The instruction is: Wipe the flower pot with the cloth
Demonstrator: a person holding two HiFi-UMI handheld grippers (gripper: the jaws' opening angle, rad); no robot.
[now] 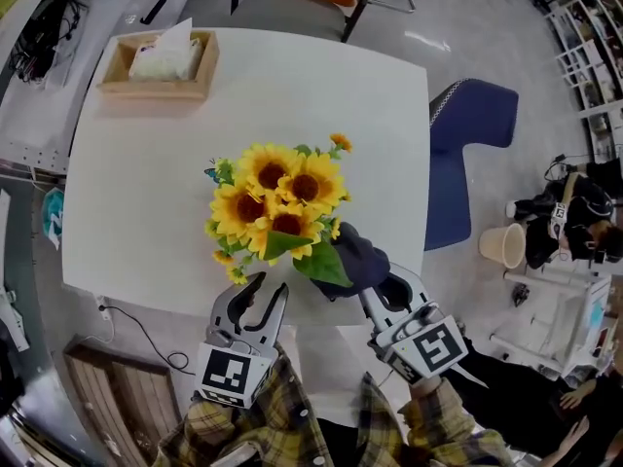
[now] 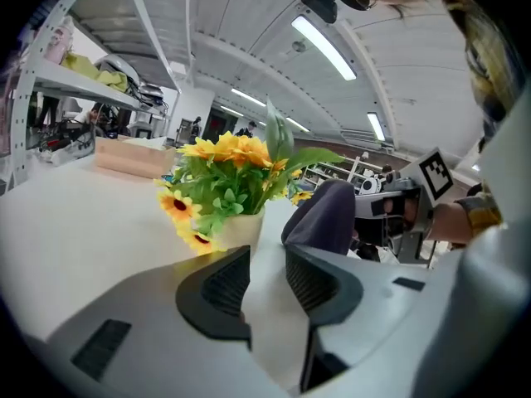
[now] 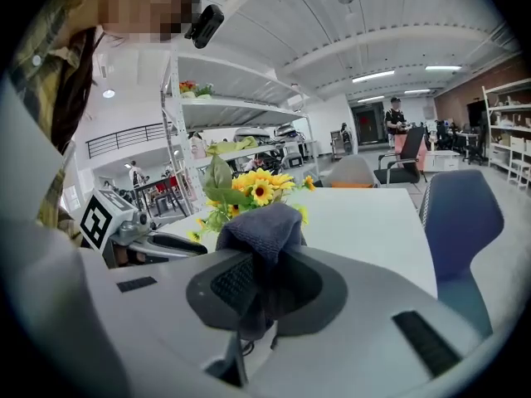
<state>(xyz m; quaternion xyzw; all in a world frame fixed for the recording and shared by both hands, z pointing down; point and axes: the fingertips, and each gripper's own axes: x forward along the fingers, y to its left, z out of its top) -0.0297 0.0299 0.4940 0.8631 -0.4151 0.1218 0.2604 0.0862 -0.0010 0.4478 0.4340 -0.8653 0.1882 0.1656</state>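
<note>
Starting w/ the biggest: white table point(image 1: 127, 163) fills most of head view. Flower pot point(image 2: 236, 229) stands near its middle, a bit toward the 6 o'clock edge, under a sunflower bunch point(image 1: 277, 202). Pot looks small, pale and prob. light, and the wide bunch makes it top-heavy. I judge it easy to tip or slide on the smooth top if wiped hard. Best to steady it low on the wall, not by the stems.

Cloth point(image 1: 358, 256) is dark grey, soft & floppy, and sits at 4 o'clock of the bunch, just beside the leaves. Right gripper point(image 3: 257, 280) is clamped on the cloth, fabric pinched btw. the pads w/ a wad sticking out front, which makes a decent wiping face. Left gripper point(image 1: 271, 285) sits at 6 o'clock of the bunch, jaws a little apart, nothing btw. them. That gap looks too narrow for the pot as it stands. Tissue box point(image 1: 161, 61) is at 11 o'clock, well apart.

Hidden: in head view the blooms cover the pot completely. Left gripper view shows only its upper wall, base cut off by the jaw. Can't tell pot material, or whether cloth touches pot yet.
</note>
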